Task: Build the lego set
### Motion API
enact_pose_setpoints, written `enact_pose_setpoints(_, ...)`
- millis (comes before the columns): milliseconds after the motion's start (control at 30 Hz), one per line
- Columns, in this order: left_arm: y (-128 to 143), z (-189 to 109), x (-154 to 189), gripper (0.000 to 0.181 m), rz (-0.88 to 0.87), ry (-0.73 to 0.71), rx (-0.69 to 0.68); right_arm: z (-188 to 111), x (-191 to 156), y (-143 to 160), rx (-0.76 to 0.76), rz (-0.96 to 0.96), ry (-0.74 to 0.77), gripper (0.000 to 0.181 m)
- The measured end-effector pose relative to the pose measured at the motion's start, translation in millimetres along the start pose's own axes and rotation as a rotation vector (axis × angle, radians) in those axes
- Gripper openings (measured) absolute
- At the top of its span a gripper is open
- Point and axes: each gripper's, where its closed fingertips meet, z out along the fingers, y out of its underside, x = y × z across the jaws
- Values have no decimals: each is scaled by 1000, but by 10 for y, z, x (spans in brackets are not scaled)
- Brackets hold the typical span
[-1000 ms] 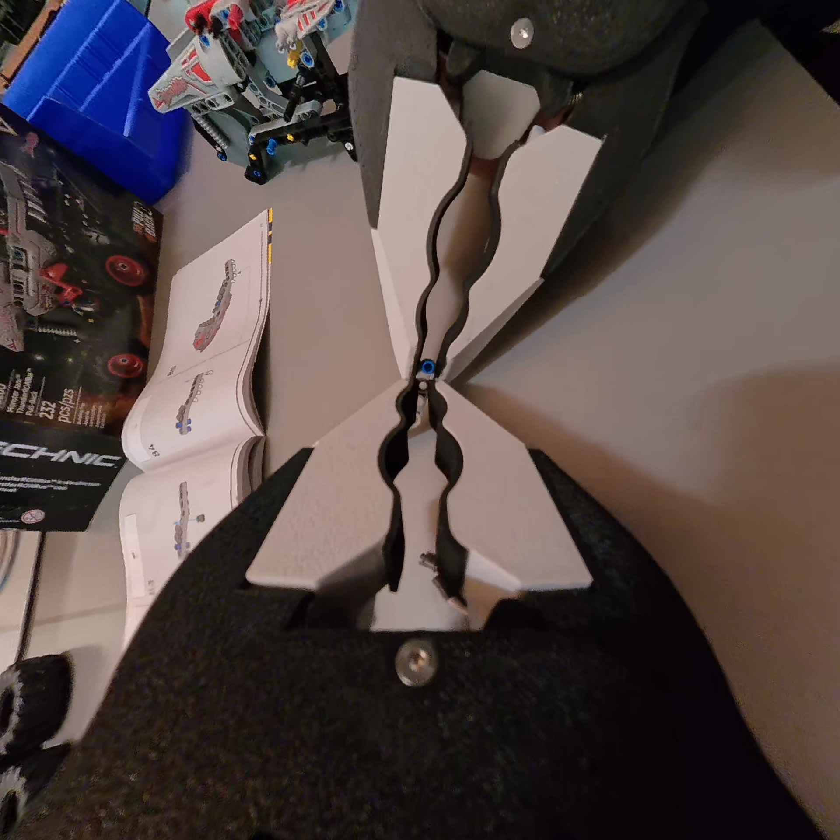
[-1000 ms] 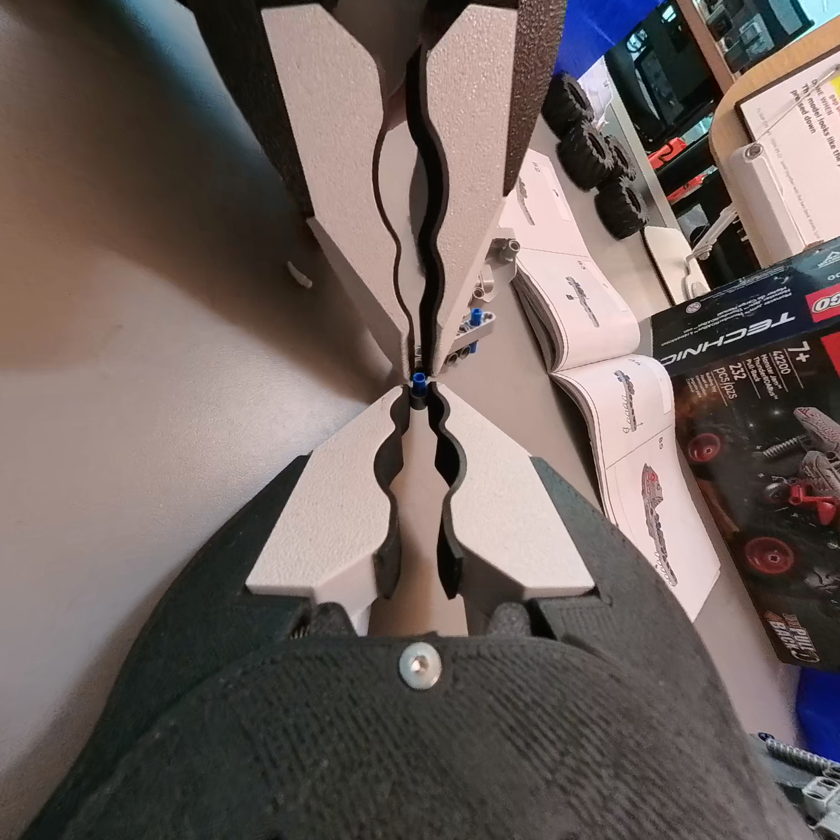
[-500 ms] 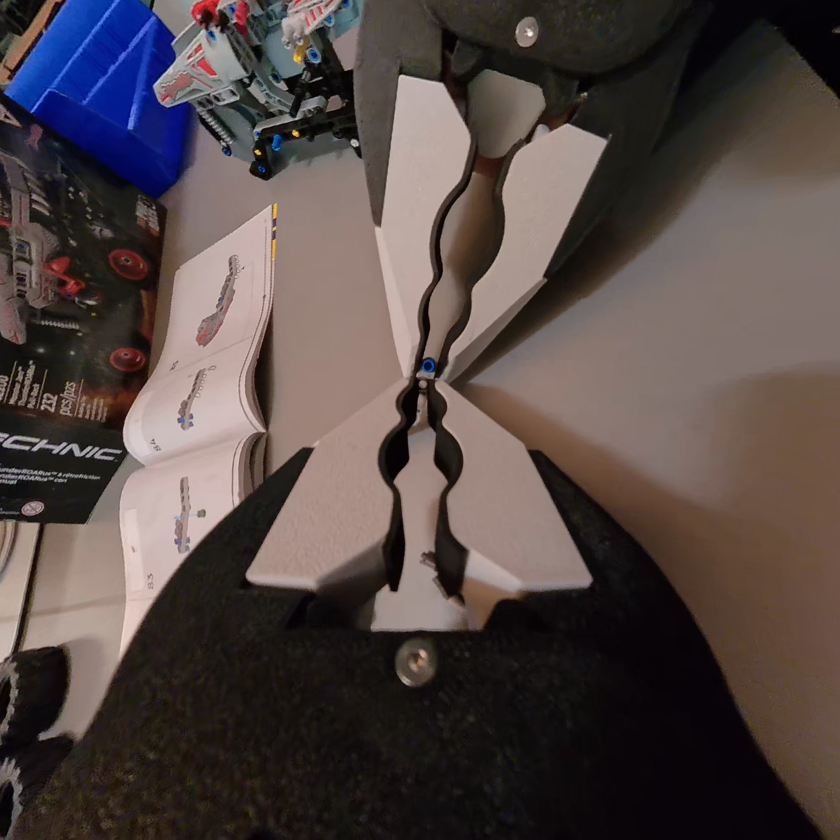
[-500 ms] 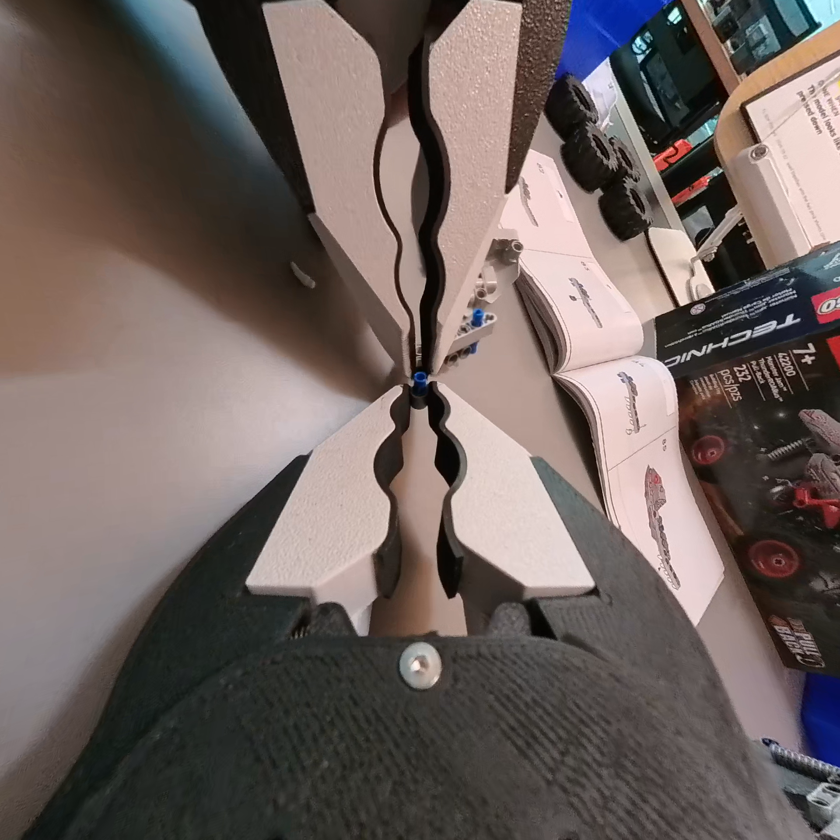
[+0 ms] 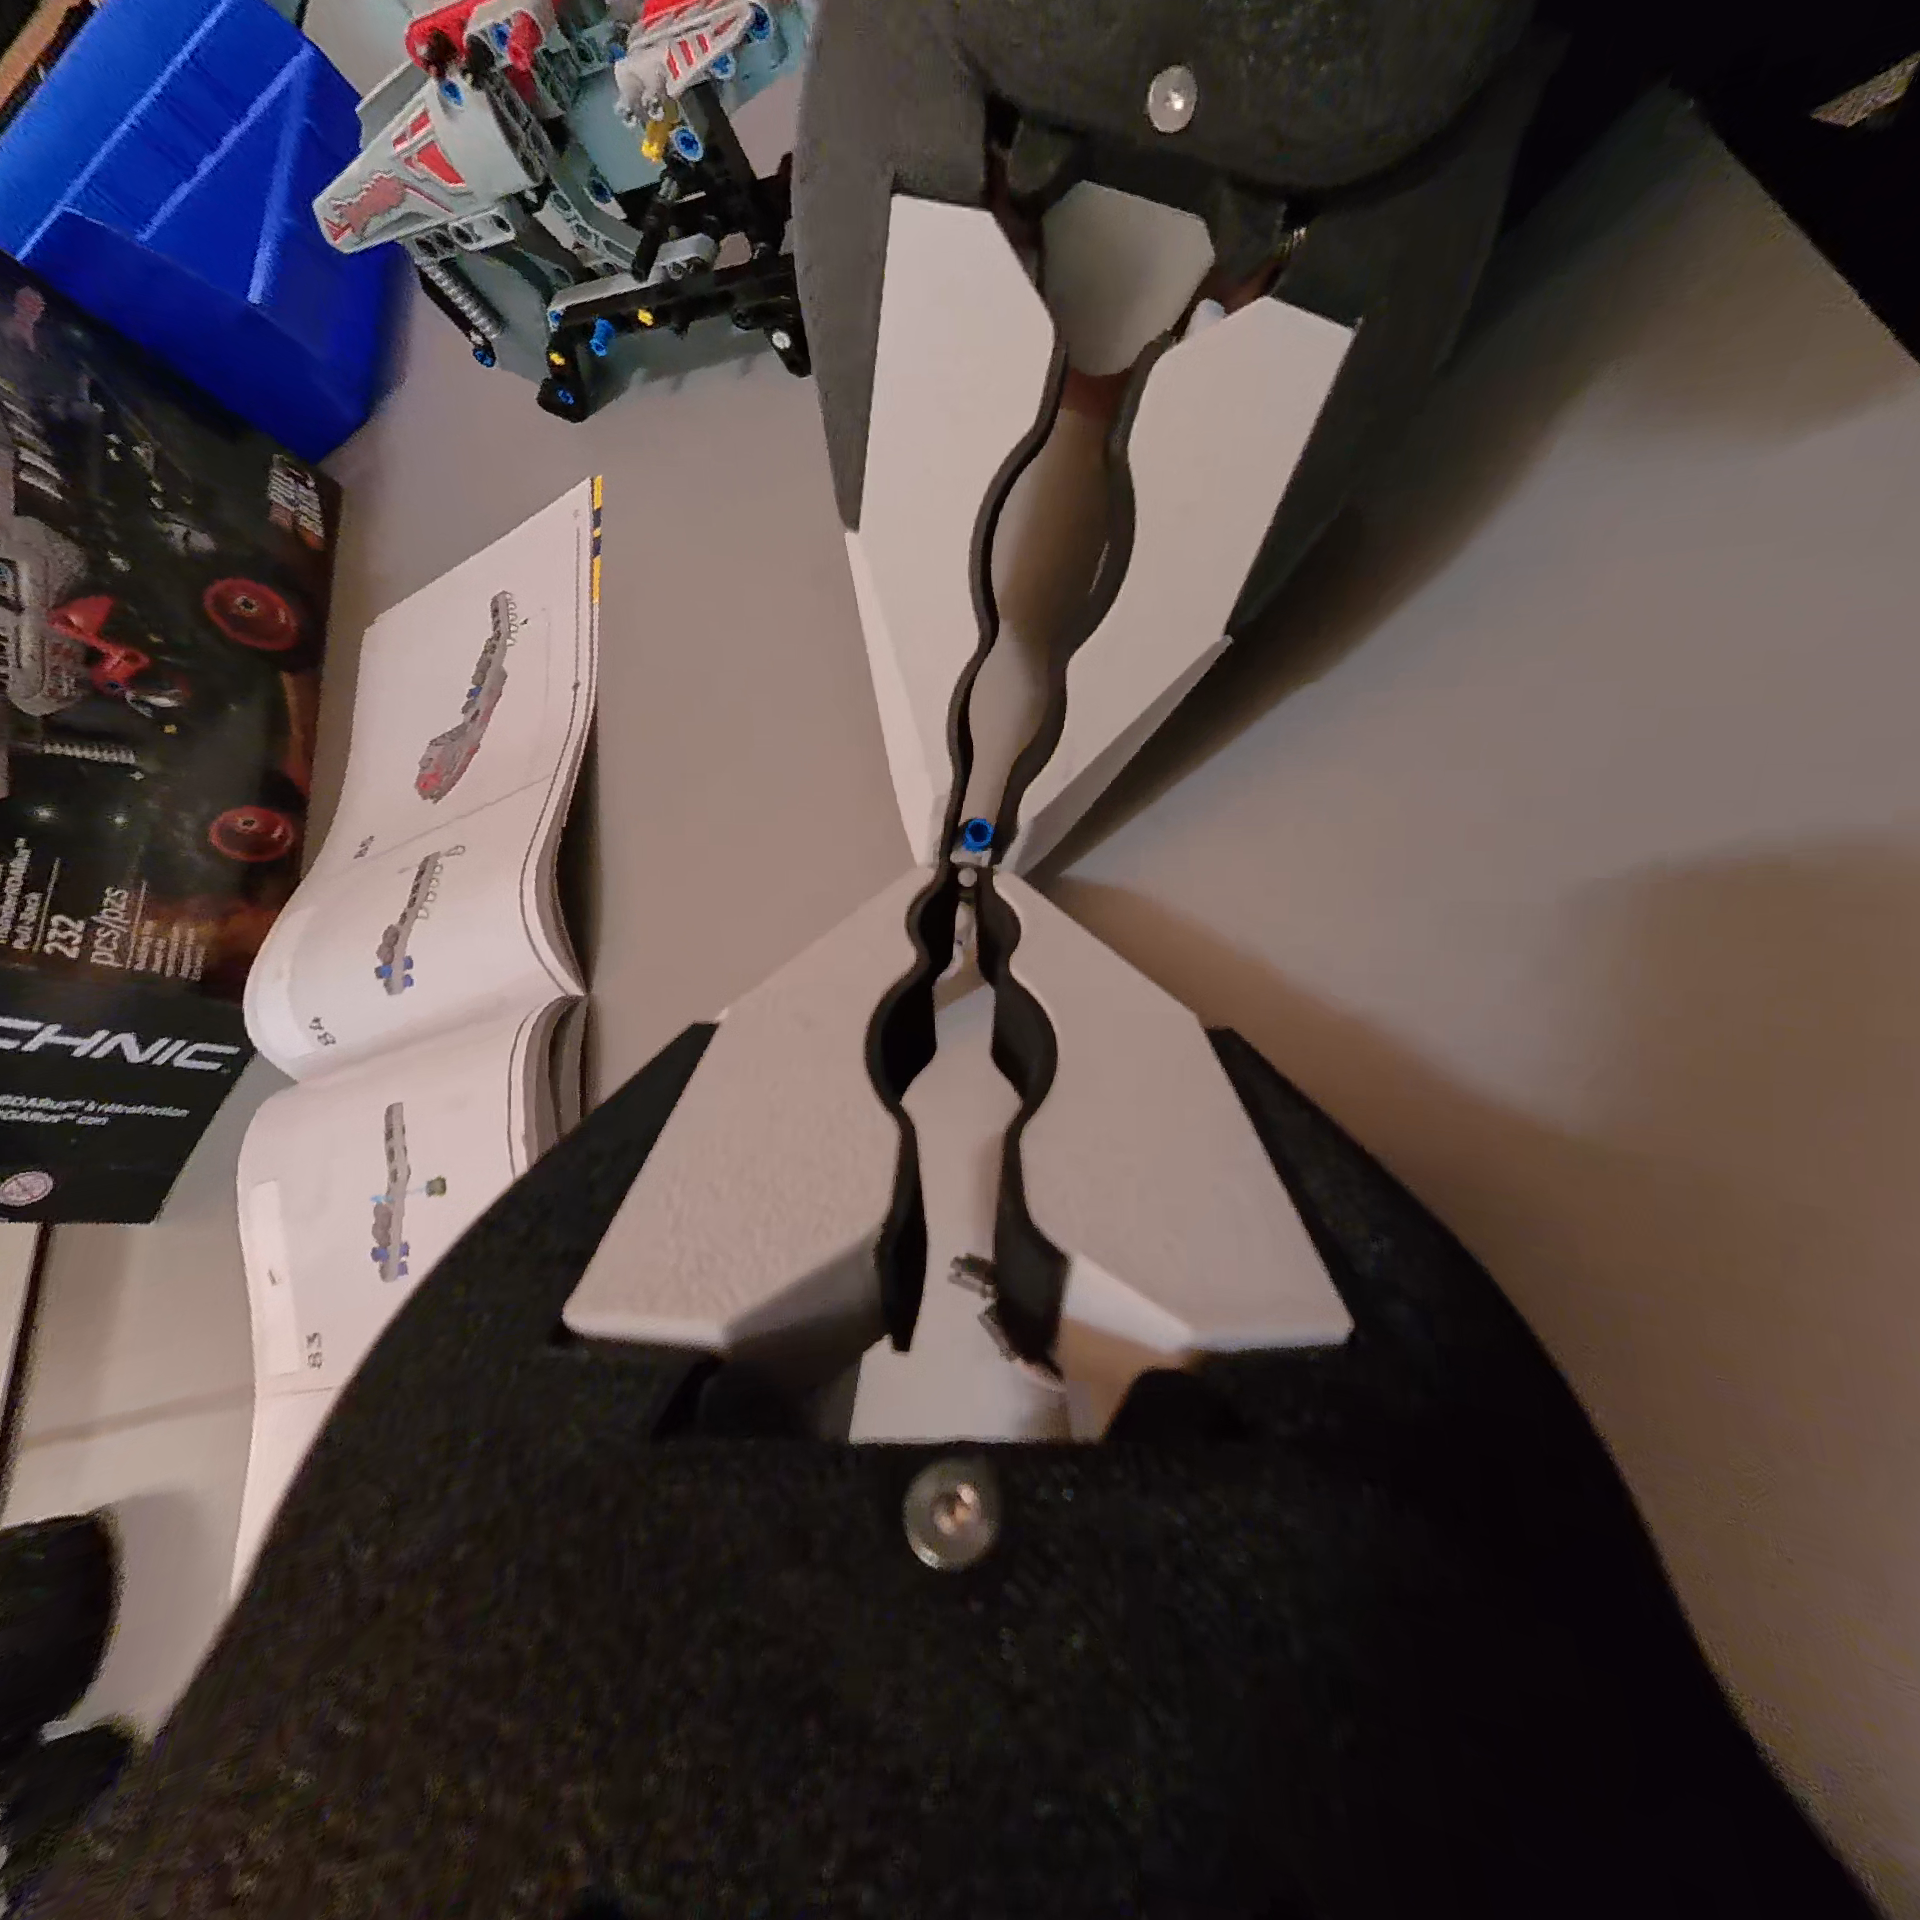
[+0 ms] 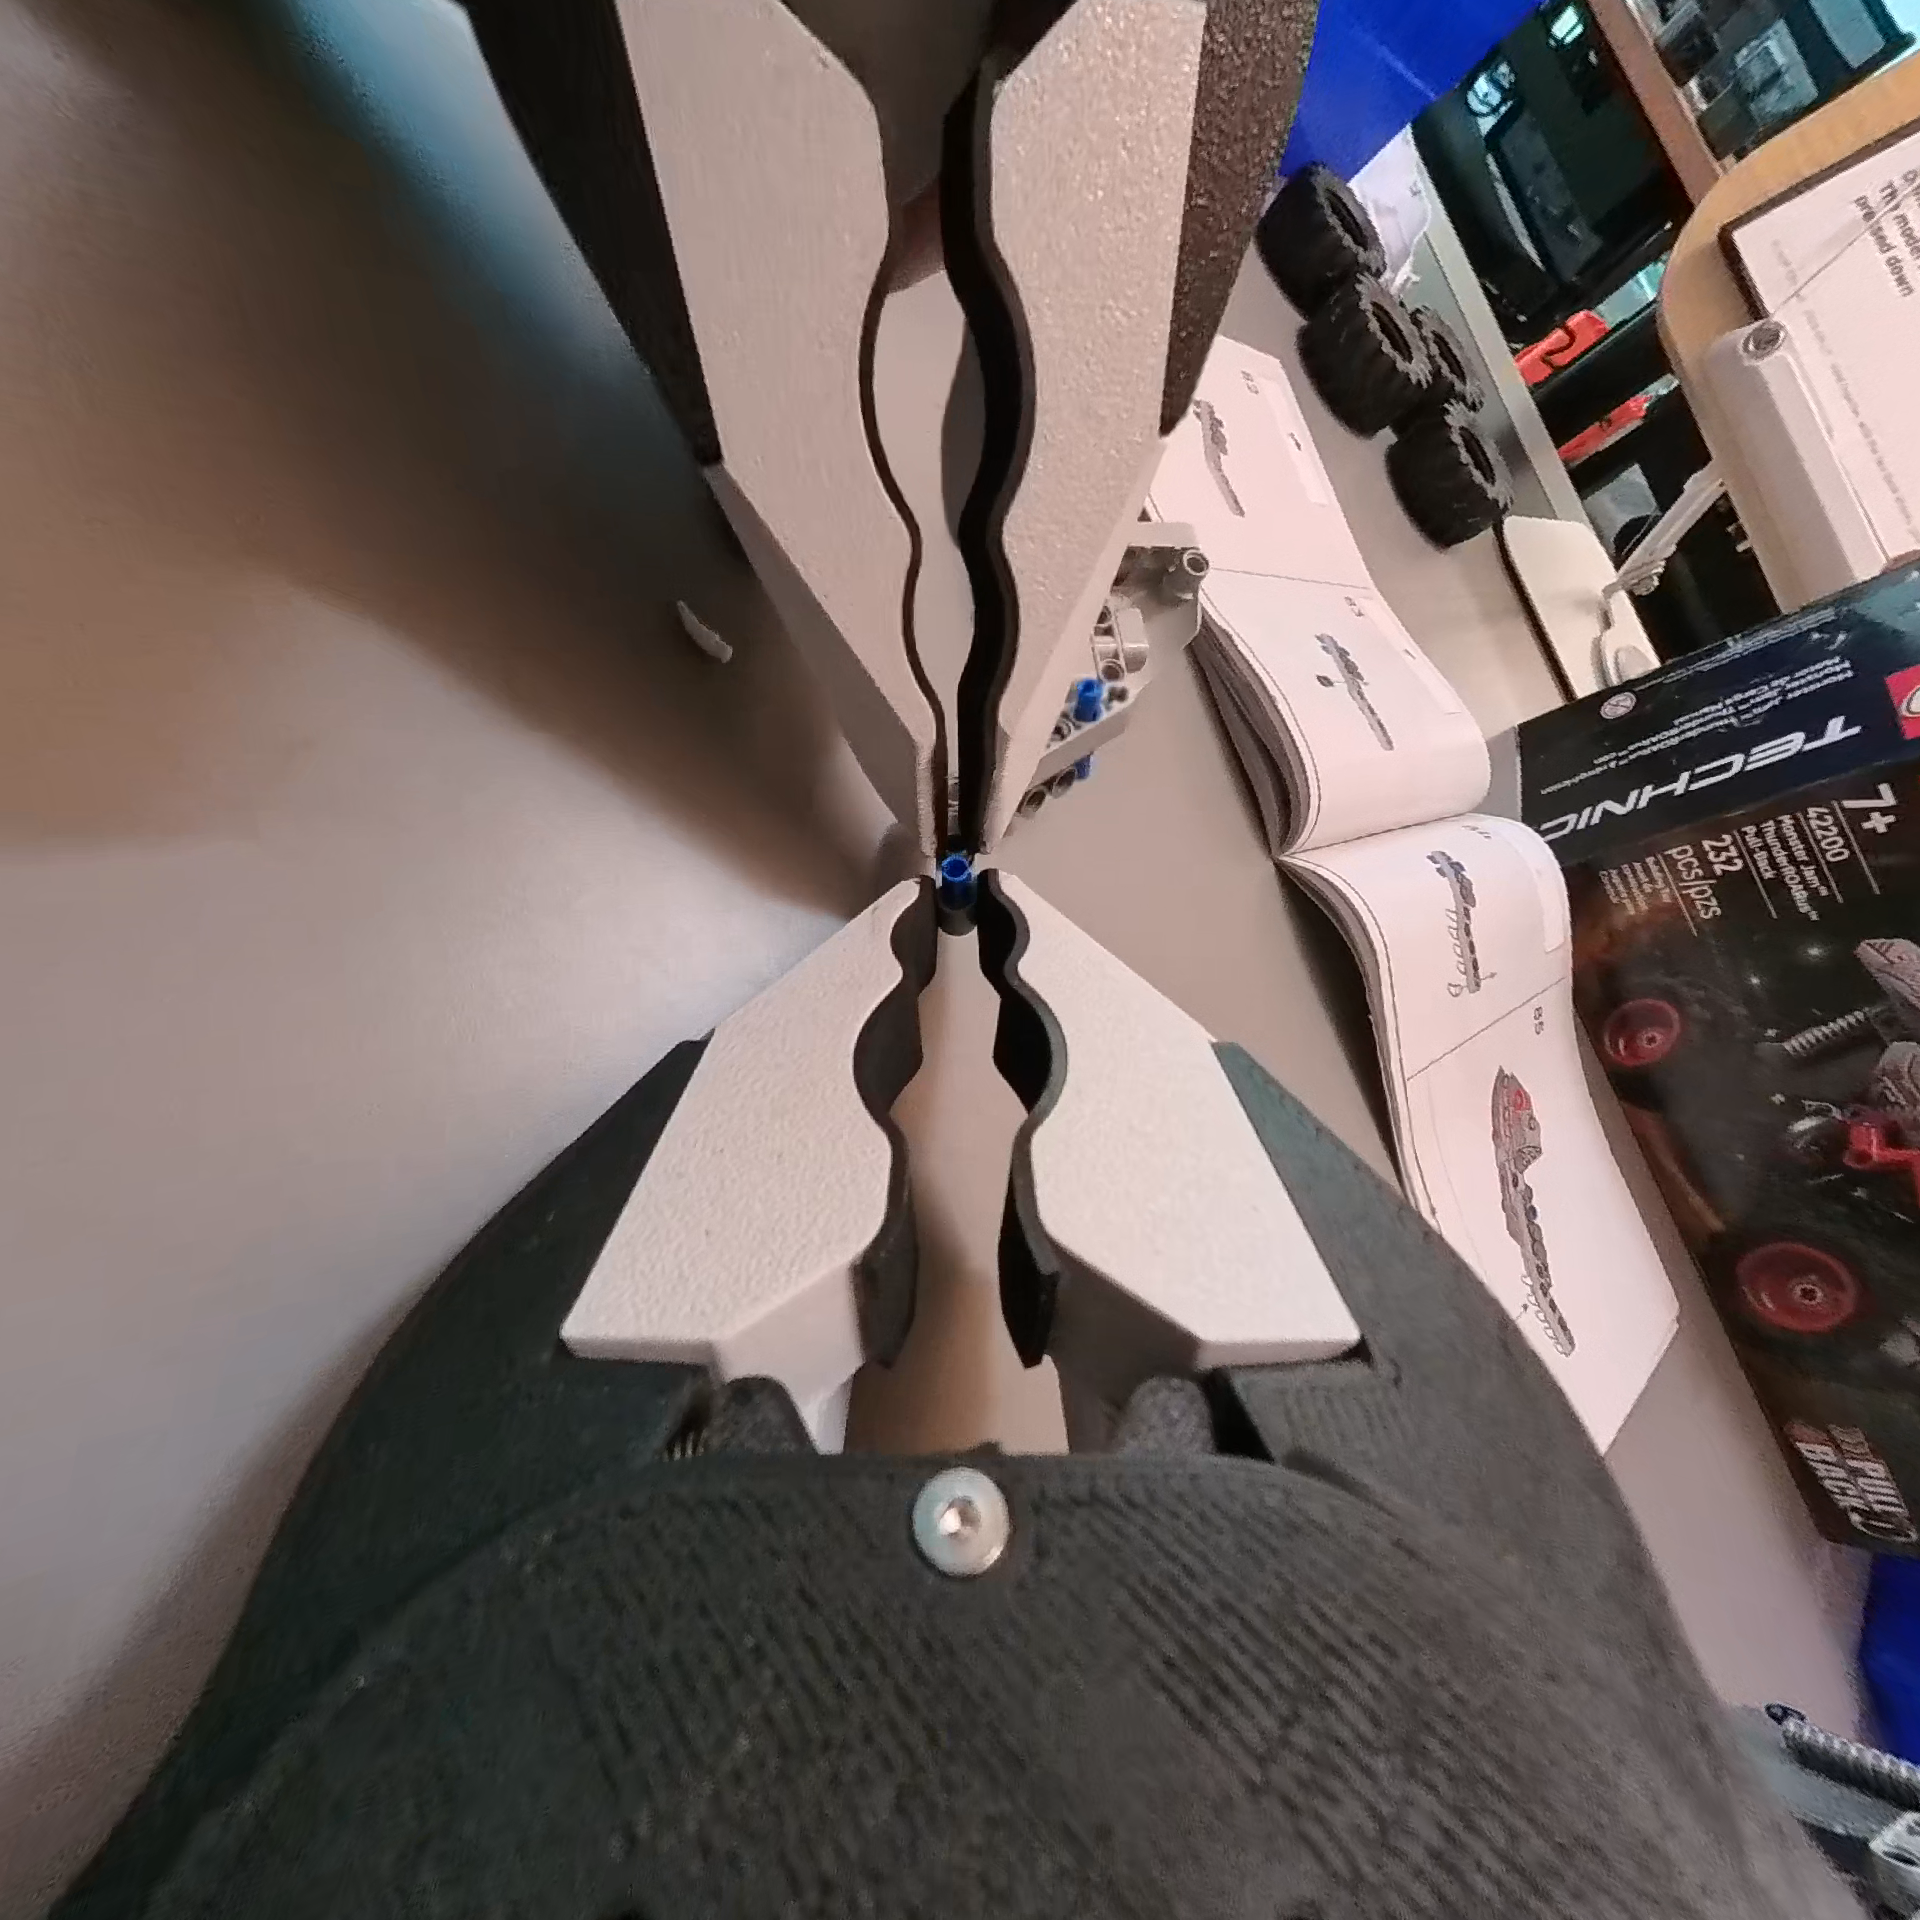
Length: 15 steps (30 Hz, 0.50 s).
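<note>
My two grippers meet tip to tip above the grey table point(image 5: 1558, 727). My left gripper point(image 5: 966, 902) is shut on a grey Technic beam point(image 5: 966, 914) that shows edge-on between its fingers. In the right wrist view the beam point(image 6: 1091, 717) runs along the left gripper point(image 6: 951, 821), with blue pins in it. My right gripper point(image 6: 956, 902) is shut on a small blue pin point(image 6: 954, 878). The pin point(image 5: 975, 831) is held at the end of the beam between the tips of the right gripper point(image 5: 977, 836). The contact point is hidden.
An open instruction booklet point(image 5: 468, 790) lies left of the grippers, with the dark set box point(image 5: 135, 727) beyond it. A partly built grey and red model point(image 5: 582, 187) and a blue bin point(image 5: 177, 208) stand at the back. Black tyres point(image 6: 1392, 343) sit past the booklet point(image 6: 1434, 935). Both grippers' tips are close together, under 4 cm apart.
Both grippers stay tip to tip with the pin against the beam. The pair has shifted slightly, so the booklet and model sit a little differently in both views.
</note>
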Motion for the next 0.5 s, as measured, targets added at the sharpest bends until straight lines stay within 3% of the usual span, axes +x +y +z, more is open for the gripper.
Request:
enact_pose_setpoints(300,-4,-12,7,0,21,4,-7,0,-3,1,0,3,-5,7)
enact_pose_setpoints(400,15,-55,-195,0,-23,-108,-27,10,30,30,-19,18,9,7)
enact_pose_setpoints(500,-61,-108,-121,0,-56,-40,28,2,50,40,-17,33,8,7)
